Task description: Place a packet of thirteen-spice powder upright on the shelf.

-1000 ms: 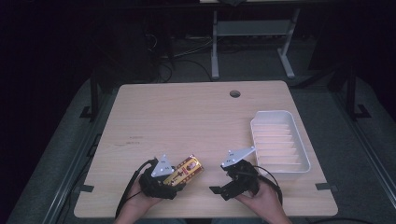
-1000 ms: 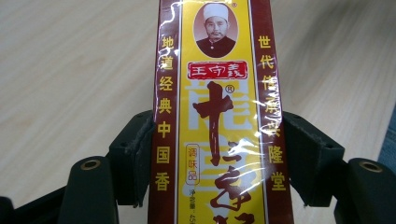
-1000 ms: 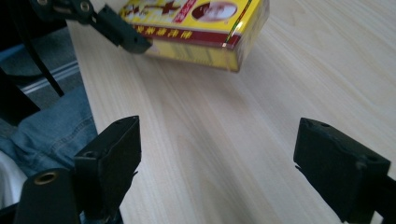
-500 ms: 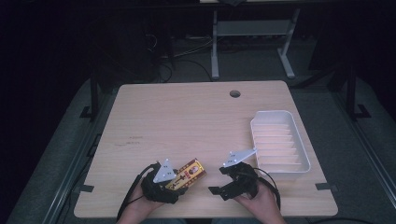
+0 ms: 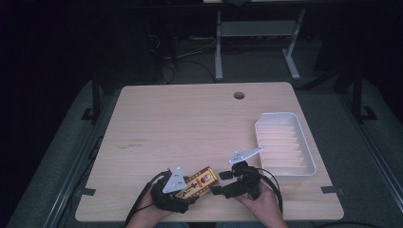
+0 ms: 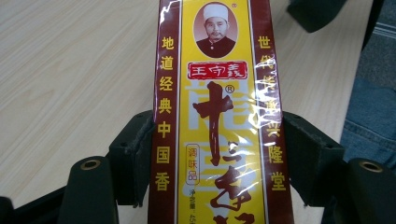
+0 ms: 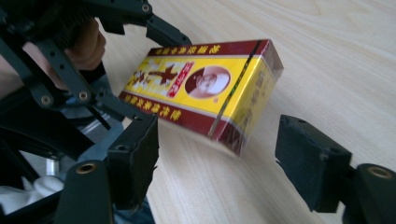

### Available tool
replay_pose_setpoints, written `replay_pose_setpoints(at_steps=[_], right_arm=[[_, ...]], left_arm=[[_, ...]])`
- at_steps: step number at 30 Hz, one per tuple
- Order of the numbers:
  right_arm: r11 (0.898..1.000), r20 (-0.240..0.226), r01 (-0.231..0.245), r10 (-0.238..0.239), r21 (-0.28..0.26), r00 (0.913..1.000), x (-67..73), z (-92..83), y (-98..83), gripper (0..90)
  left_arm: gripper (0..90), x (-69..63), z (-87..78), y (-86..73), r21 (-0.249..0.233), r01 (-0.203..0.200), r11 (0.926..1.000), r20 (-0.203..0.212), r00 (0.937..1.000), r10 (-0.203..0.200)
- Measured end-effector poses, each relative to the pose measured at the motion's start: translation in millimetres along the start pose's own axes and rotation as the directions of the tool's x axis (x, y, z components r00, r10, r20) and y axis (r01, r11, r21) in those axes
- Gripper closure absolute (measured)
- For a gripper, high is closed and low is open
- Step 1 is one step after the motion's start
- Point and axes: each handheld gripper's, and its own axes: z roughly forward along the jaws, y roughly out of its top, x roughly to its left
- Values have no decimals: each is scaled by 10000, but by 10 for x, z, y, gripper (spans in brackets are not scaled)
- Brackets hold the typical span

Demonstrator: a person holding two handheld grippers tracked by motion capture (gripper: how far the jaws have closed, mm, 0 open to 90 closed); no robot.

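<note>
My left gripper (image 5: 183, 191) sits at the near edge of the table (image 5: 190, 118), low on the left side in the high view, with my left hand (image 5: 151, 214) behind it and its cable looping off toward me; its jaws are clamped on a box (image 5: 199, 182), one pad pressed to each long side; in the left gripper view the box (image 6: 217, 116) runs straight up between the pads, yellow down the middle with dark red bands at the edges, Chinese characters along both bands, a small portrait at the far end, and a clear wrap that catches the light; the box points away from me and to the right, toward my other gripper.

My right gripper (image 5: 219, 183) lies just beside the box's far end, with my right hand (image 5: 259, 202) behind it; its jaws stand apart with nothing between them; in the right gripper view the box (image 7: 205, 88) hangs above the wood, tilted, its near corner reaching toward the gap between my two pads but touching neither; the left gripper (image 7: 79, 74) holds its other end at the upper left there.

Further right, a white tray (image 5: 306, 152) with a ribbed floor sits near the table's right edge, well apart from the box; a round hole (image 5: 239, 95) is in the tabletop near the far edge.
</note>
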Motion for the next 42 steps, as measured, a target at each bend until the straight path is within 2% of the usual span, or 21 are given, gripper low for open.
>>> replay_pose_setpoints(at_steps=[7, 10, 12, 15, 20, 23, 24, 26, 30, 37, 38, 42], right_arm=[[9974, -268, -713, 710, -111, 9971, -37, 24, 4, 305], [9952, -558, -955, 941, -221, 9940, -44, 38, 7, 313], [9930, -770, -1148, 1123, -281, 9907, -42, 44, 8, 352], [9913, -762, -1285, 1261, -274, 9891, -32, 64, 7, 360], [9844, -1070, -1612, 1532, -708, 9824, -35, 16, -3, 477], [9825, -1374, -1542, 1393, -1048, 9807, -1, -21, 5, 541], [9844, -1448, -1365, 1198, -1114, 9822, 35, -16, 19, 590], [9848, -1558, -1326, 1144, -1118, 9811, 47, -13, 24, 604], [9906, -1232, -770, 629, -1134, 9904, 143, -10, 66, 628], [9918, -1169, -475, 336, -1182, 9926, 168, -81, 95, 669], [9937, -1047, -253, 138, -1089, 9944, 183, -92, 106, 670], [9950, -986, 66, -165, -998, 9950, 214, -103, 130, 671]], left_arm=[[324, -67, -7, 35, -341, -226, 9992, -31, 9997, 225], [324, -92, -12, 50, -447, -320, 9985, -69, 9995, 317], [324, -102, -4, 56, -472, -336, 9983, -54, 9994, 334], [323, -95, 14, 58, -358, -250, 9990, 77, 9997, 253], [322, -99, 33, 68, -280, -361, 9990, 68, 9993, 363], [318, -114, 35, 69, -297, -414, 9987, 20, 9991, 415], [299, -132, 32, 73, -297, -536, 9981, -73, 9985, 534], [287, -143, 29, 79, -310, -631, 9975, -124, 9980, 627], [280, -136, 18, 76, -423, -660, 9969, -129, 9978, 655], [272, -126, 3, 83, -783, -545, 9954, 288, 9980, 569], [271, -122, 4, 81, -795, -530, 9954, 309, 9980, 556], [268, -96, -6, 68, -832, -430, 9956, 364, 9983, 462]])
